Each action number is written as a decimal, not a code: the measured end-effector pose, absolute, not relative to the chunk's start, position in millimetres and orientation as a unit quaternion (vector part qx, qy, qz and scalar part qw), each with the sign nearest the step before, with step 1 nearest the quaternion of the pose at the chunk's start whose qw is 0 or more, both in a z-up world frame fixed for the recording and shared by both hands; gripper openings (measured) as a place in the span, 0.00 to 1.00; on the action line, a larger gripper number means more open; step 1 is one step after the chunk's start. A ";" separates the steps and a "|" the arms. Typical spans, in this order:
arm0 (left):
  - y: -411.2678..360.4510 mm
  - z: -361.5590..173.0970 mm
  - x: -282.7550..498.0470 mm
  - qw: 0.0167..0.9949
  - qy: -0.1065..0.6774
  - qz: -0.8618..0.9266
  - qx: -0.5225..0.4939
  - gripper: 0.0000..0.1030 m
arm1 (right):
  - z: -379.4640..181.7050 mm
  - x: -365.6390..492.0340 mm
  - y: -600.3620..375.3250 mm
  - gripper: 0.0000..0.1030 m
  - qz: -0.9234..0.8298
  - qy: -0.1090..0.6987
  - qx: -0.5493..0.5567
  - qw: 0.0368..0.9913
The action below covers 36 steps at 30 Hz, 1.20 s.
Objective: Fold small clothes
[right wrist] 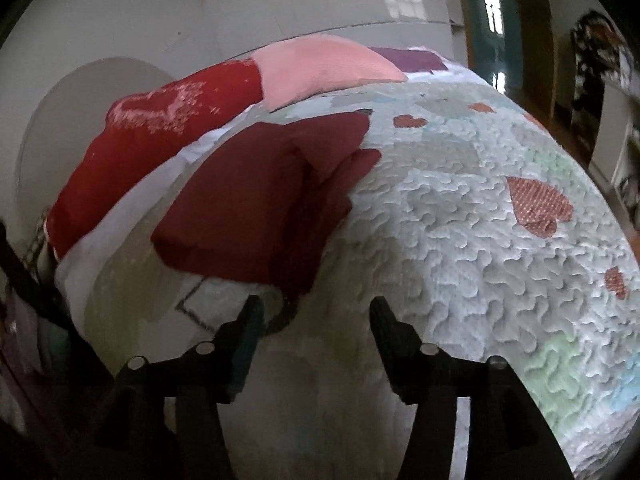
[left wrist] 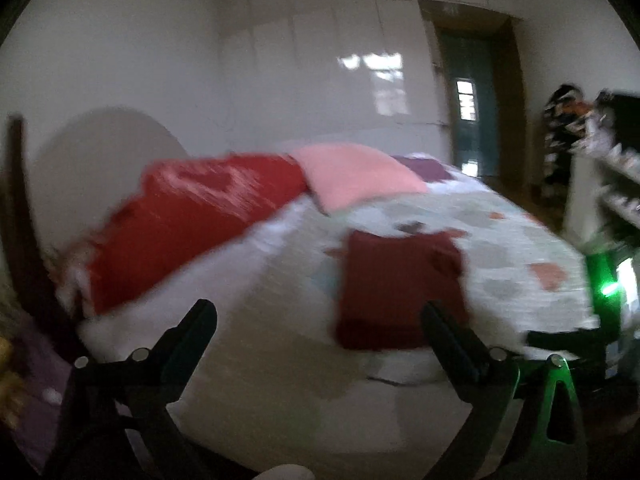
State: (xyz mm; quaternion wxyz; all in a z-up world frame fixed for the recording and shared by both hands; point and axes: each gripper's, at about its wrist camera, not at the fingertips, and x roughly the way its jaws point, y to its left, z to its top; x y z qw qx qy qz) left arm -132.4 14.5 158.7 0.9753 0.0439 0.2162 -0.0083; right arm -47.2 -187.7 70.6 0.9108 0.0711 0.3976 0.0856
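Observation:
A dark red garment (left wrist: pixel 394 288) lies folded flat on the quilted bedspread (left wrist: pixel 500 264). It also shows in the right wrist view (right wrist: pixel 256 196), with a sleeve or flap bunched on its right side. My left gripper (left wrist: pixel 318 312) is open and empty, held above the bed, its right finger over the garment's near right edge in the picture. My right gripper (right wrist: pixel 316 306) is open and empty, just short of the garment's near edge. The left wrist view is blurred.
A red pillow (right wrist: pixel 160 136) and a pink pillow (right wrist: pixel 320 68) lie at the head of the bed against a white wall. A door (left wrist: pixel 468 108) stands at the back right. Patterned clutter and a green light (left wrist: pixel 606 284) are at the bed's right side.

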 end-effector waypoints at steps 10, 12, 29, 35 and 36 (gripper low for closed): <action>-0.8 140.8 -119.5 0.953 0.299 -0.050 -0.005 0.99 | 61.8 -71.9 -217.2 0.62 0.055 0.397 0.077 0.913; -3.9 134.6 -119.3 0.947 0.317 -0.051 -0.012 0.99 | 60.9 -76.0 -220.3 0.63 0.051 0.397 0.077 0.913; -22.0 92.3 -112.2 0.922 0.383 -0.046 0.003 0.99 | 51.2 -92.4 -214.4 0.69 0.030 0.397 0.017 0.917; -17.7 85.0 -110.0 0.918 0.394 -0.039 -0.002 0.99 | 46.8 -91.8 -205.0 0.72 0.030 0.401 0.002 0.915; -17.4 84.4 -109.9 0.918 0.395 -0.038 -0.002 0.99 | 46.5 -92.0 -203.5 0.73 0.030 0.401 0.000 0.915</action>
